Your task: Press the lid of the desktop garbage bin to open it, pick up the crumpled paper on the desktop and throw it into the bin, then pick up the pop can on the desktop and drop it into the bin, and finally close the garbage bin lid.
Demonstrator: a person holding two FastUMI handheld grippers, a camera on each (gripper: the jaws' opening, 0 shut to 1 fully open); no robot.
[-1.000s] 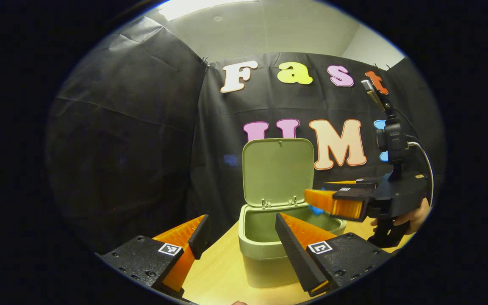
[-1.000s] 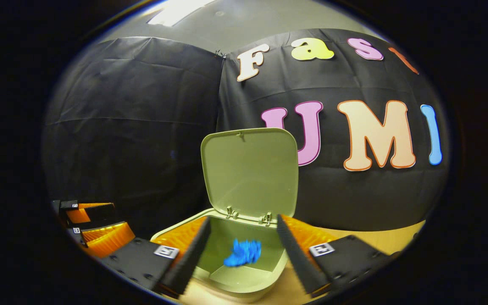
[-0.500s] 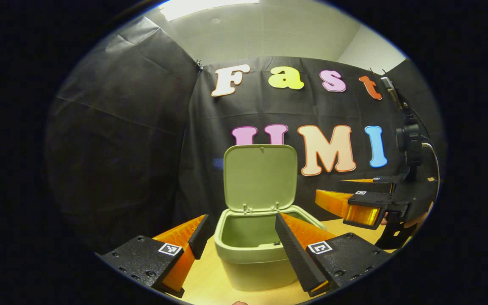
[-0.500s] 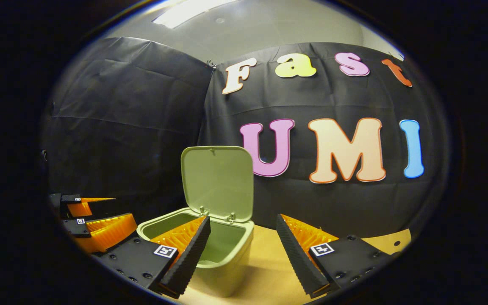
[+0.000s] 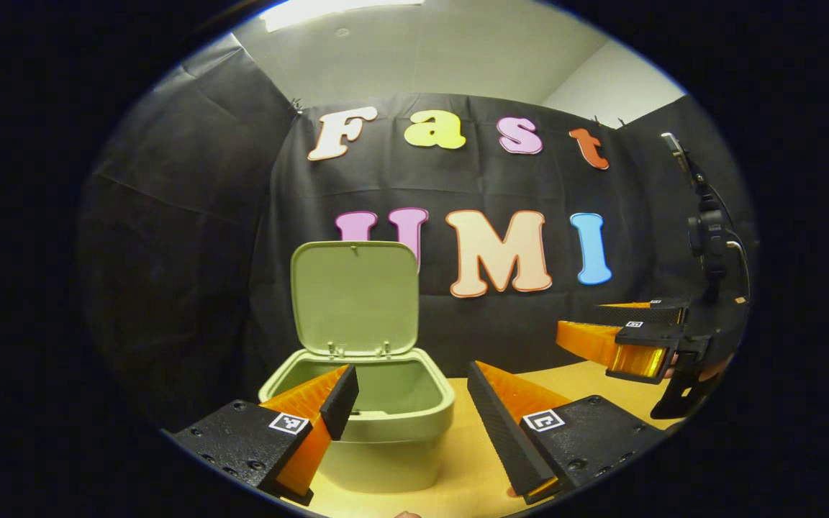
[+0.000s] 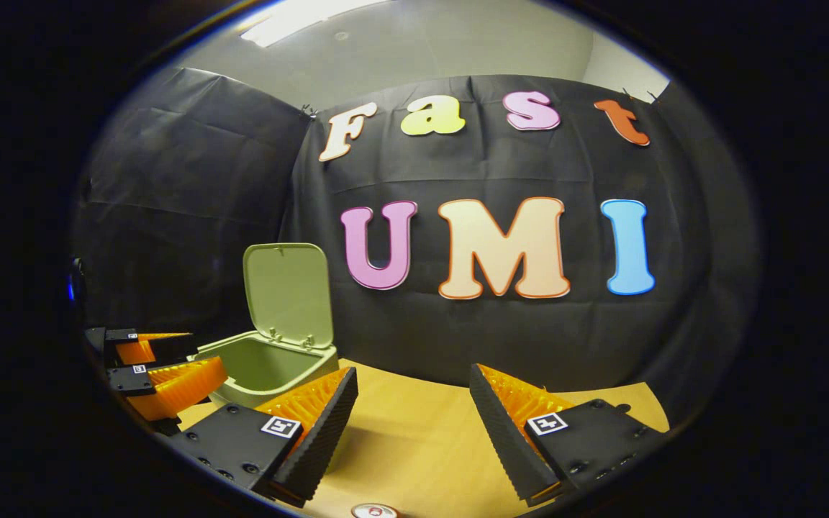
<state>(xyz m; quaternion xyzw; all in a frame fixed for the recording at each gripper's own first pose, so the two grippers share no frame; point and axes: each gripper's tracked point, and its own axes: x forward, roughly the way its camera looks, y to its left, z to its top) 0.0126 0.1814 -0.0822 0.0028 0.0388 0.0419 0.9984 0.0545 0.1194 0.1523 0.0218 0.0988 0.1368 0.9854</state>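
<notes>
Both grippers gape, holding nothing. Pop can (image 6: 375, 511) sits low on the desktop (image 6: 414, 432), just below the right gripper (image 6: 413, 392); left gripper (image 5: 407, 388) hovers beside the bin (image 5: 386, 424), lid (image 5: 355, 296) upright.

1. The sage-green plastic bin (image 5: 393, 424) at lower centre of the left gripper view matches its plain raised lid (image 5: 355, 296).
2. The light yellow-tan wooden surface (image 6: 414, 432) is unpatterned.
3. The red-and-white can top (image 6: 375, 511) sits at the bottom edge of the right gripper view.

looking like recording booth inside office room; black cloth wall (image 6: 191, 216) hanging round wooden desktop (image 6: 414, 439); ceiling light panel (image 5: 342, 8) glowing above
</notes>
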